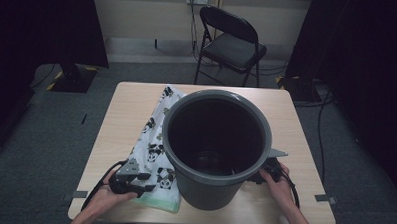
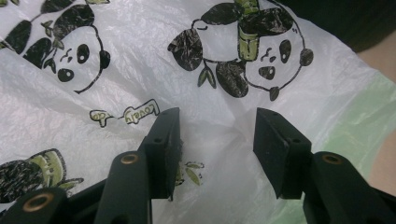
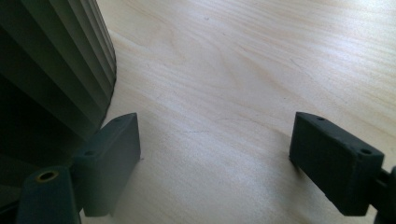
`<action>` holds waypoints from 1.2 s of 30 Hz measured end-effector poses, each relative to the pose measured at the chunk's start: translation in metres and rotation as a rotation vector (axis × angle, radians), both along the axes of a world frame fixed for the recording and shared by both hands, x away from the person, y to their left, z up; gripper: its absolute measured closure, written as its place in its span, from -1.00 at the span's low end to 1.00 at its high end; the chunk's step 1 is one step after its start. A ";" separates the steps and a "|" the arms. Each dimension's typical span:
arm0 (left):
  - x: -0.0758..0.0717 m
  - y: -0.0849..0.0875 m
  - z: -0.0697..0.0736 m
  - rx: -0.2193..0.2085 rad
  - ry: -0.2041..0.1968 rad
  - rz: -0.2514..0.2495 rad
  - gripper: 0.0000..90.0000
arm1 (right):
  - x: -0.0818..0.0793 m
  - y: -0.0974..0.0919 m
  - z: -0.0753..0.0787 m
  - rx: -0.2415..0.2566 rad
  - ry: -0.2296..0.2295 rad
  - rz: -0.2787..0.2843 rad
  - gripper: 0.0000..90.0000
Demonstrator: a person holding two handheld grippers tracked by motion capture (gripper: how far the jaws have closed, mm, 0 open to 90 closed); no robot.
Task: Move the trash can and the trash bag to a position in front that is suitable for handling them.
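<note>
Your left gripper (image 1: 143,179) sits at the lower left of the high view, lying on the near end of the thin white plastic bag printed with black pandas (image 1: 153,140), which stretches flat on the pale wooden tabletop (image 1: 118,119) from the lower left up toward the frame's centre, tucked against the left side of the big dark grey ribbed plastic bin (image 1: 216,142). In the left gripper view the jaws stand about half open, one either side of a raised crease in the bag (image 2: 224,126); the left pad seems to touch the film, yet nothing is pinched, so count the bag as straddled, not held. That placement looks chosen to gather a fold of the top layer so that the bag can be lifted or opened, probably to line the bin. Your right gripper (image 1: 264,170) rests at the lower right of the bin, mostly behind its rim, and in the right gripper view its jaws gape wide over bare wood (image 3: 243,93) with the bin's ribbed wall (image 3: 56,60) just beside the left one; you appear to be parking it there to steady the bin. The bin hides the bag's right edge and its own floor is too dark to read. The bag's green-tinted edge (image 2: 369,121) runs out of frame, so you cannot tell where its mouth lies.
</note>
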State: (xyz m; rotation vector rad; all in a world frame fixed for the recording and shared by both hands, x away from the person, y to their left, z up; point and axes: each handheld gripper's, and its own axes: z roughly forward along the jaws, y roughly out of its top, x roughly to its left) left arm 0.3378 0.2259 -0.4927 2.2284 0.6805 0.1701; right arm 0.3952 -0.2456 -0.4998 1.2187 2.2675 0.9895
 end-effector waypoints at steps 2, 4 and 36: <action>-0.011 0.001 0.001 -0.021 0.049 -0.013 0.08 | 0.000 0.000 0.000 0.000 0.000 0.000 -0.66; -0.015 0.000 0.002 -0.025 0.062 -0.020 0.04 | 0.000 0.000 0.000 0.000 0.000 0.000 -0.66; 0.018 -0.008 -0.005 -0.007 -0.065 -0.028 0.01 | 0.000 0.000 0.000 -0.001 0.000 0.000 -0.67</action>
